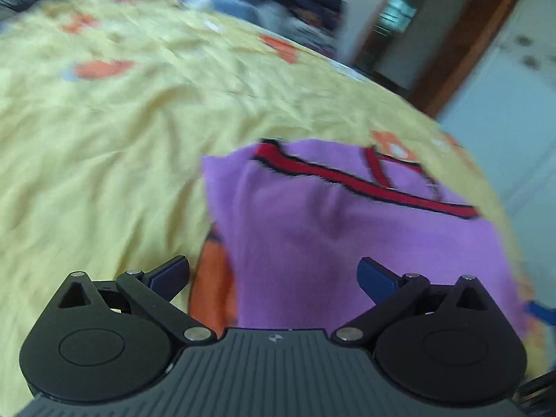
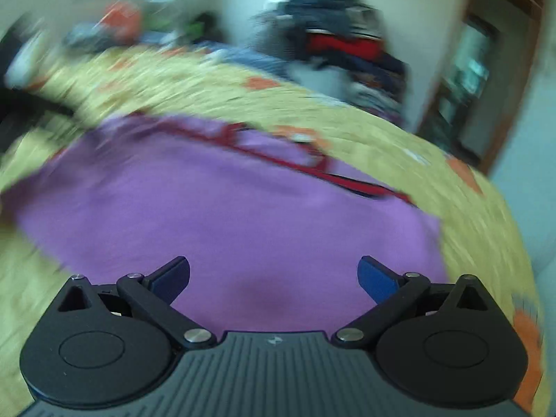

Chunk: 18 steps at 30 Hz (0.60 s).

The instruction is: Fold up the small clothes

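Note:
A small purple garment (image 1: 312, 229) with red and black trim lies flat on the yellow bedsheet (image 1: 104, 132). My left gripper (image 1: 272, 278) hangs over its near left edge, jaws wide open, nothing between the blue pads. In the right wrist view the same purple garment (image 2: 226, 215) fills the middle, blurred by motion. My right gripper (image 2: 272, 278) is above its near part, open, with nothing held. A red trim line (image 2: 278, 160) runs along the garment's far side.
The yellow bedsheet (image 2: 382, 132) has orange and white prints. A heap of dark and red clothes (image 2: 340, 41) sits at the far edge of the bed. A wooden door frame (image 1: 462, 45) and pale wall stand to the right.

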Each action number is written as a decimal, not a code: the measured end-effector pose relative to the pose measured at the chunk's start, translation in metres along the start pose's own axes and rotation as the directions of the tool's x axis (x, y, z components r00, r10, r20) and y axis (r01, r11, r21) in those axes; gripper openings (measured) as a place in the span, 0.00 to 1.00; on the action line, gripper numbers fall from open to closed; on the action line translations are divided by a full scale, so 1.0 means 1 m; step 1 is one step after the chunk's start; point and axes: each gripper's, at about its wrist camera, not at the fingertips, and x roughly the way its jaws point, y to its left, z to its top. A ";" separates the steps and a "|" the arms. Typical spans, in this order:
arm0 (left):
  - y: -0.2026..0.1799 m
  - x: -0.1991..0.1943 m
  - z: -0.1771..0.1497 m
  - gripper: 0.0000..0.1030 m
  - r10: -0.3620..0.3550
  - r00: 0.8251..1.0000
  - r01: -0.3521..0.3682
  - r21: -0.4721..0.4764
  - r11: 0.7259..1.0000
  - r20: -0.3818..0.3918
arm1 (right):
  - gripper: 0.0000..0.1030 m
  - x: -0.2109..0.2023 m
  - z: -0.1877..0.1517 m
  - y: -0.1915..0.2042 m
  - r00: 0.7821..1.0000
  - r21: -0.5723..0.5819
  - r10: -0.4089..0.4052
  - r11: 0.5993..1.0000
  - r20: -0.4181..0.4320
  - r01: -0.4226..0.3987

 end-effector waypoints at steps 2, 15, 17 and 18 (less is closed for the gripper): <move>0.008 0.009 0.016 1.00 -0.058 0.998 0.059 0.021 0.998 -0.034 | 1.00 -0.006 0.004 0.034 0.997 -0.054 -0.040 0.998 0.066 0.044; 0.042 0.050 0.076 0.76 -0.317 0.937 0.288 -0.188 0.939 -0.146 | 1.00 0.002 0.036 0.131 0.974 -0.144 0.218 0.968 0.066 -0.207; 0.037 0.058 0.077 0.24 -0.276 0.940 0.249 -0.151 0.957 -0.198 | 1.00 0.002 0.039 0.141 0.974 -0.180 0.218 0.962 0.065 -0.204; 0.036 0.061 0.076 0.18 -0.250 0.945 0.225 -0.138 0.965 -0.211 | 1.00 0.000 0.041 0.144 0.974 -0.199 0.213 0.960 0.077 -0.195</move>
